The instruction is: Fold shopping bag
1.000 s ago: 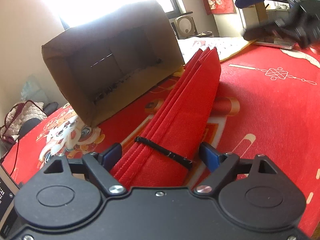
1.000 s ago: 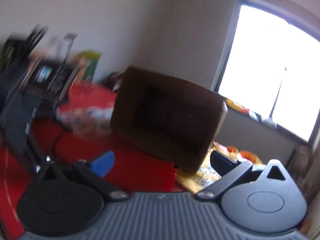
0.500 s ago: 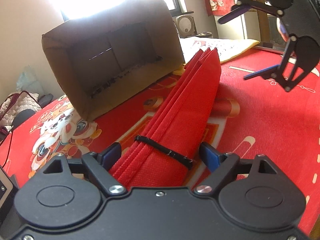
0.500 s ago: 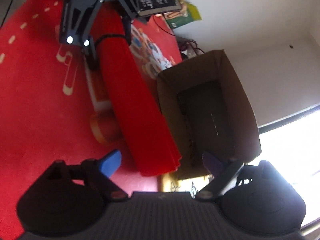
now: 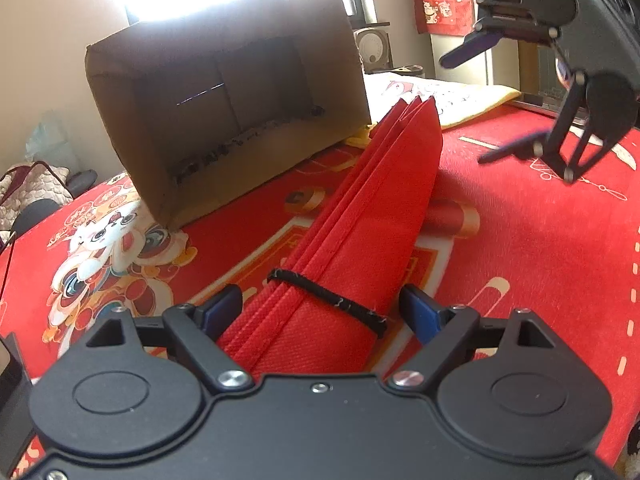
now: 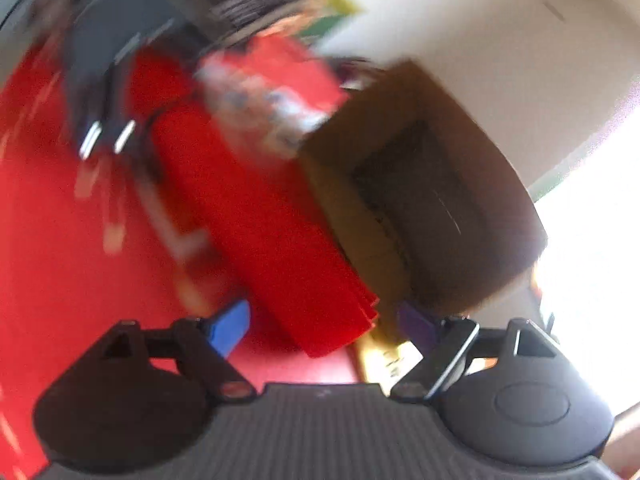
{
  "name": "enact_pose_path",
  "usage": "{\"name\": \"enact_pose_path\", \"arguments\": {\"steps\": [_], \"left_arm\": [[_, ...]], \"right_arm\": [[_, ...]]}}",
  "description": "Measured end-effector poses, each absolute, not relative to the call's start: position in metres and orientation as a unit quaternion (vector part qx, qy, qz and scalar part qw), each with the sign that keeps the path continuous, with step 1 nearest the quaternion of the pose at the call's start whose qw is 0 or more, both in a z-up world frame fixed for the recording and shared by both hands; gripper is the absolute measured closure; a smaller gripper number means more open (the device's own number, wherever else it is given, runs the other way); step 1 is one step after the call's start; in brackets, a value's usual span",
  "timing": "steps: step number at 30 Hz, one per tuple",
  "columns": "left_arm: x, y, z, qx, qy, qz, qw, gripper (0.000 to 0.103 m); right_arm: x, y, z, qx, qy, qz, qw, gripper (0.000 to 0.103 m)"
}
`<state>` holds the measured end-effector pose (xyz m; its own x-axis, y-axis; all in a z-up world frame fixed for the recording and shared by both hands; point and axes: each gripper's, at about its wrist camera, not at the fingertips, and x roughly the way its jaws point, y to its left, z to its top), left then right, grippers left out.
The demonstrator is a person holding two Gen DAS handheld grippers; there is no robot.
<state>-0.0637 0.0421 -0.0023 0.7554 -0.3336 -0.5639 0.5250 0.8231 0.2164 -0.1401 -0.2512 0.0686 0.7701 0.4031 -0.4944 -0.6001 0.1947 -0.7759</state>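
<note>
The red shopping bag is folded into a long narrow strip above the red tablecloth, with a black handle loop across its near end. My left gripper is shut on that near end, one blue pad on each side. My right gripper hangs off the table just right of the bag's far end, its jaws apart and tilted one above the other. In the blurred right wrist view the bag's far end lies between the fingers of the right gripper, and neither pad touches it.
A brown cardboard box lies on its side just left of the bag, its open mouth facing my left gripper; the same cardboard box is close to my right gripper. A white and yellow cloth lies behind the bag's far end.
My right gripper has rolled over and sunk toward the bag's far end, its jaws a little narrower. The left gripper rolled slightly, still holding the bag.
</note>
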Motion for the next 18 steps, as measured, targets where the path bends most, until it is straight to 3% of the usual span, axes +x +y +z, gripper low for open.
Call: {"name": "enact_pose_path", "arguments": {"steps": [15,16,18], "left_arm": [[-0.064,0.042,-0.002,0.181,0.263,-0.232,0.919,0.015],[-0.064,0.042,-0.002,0.181,0.263,-0.232,0.919,0.014],[-0.063,0.042,-0.002,0.182,0.263,-0.231,0.919,0.013]], "right_arm": [[-0.112,-0.217,0.046,-0.678,0.069,0.378,0.626,0.021],[-0.114,-0.216,0.048,-0.684,0.064,0.38,0.62,0.023],[-0.113,-0.209,0.047,-0.689,0.071,0.394,0.604,0.044]]}}
